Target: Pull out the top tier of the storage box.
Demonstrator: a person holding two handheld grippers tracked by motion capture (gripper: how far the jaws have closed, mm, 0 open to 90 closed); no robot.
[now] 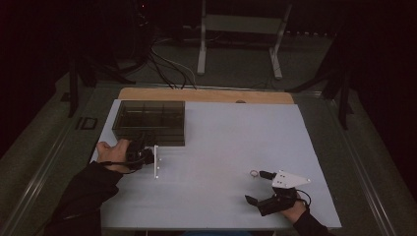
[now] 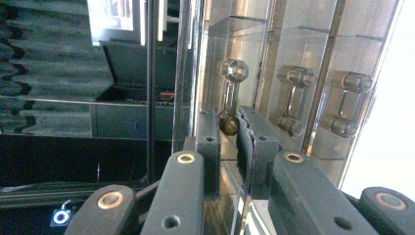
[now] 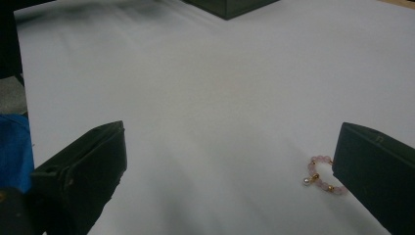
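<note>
Step in hand, by the look of it: opening the smoked transparent compartment box (image 1: 150,119) at the far left of the white counter (image 1: 221,147). Left gripper (image 2: 230,129) at the box's near wall, jaws narrow and pinched on a small metal knob handle (image 2: 229,122). Next move likely a steady pull on that handle, straight out, grip kept firm. Right gripper (image 1: 256,188) near the counter's front right, jaws spread wide, holding nothing, just beside a pink beaded bracelet (image 3: 320,179) lying on the counter.
</note>
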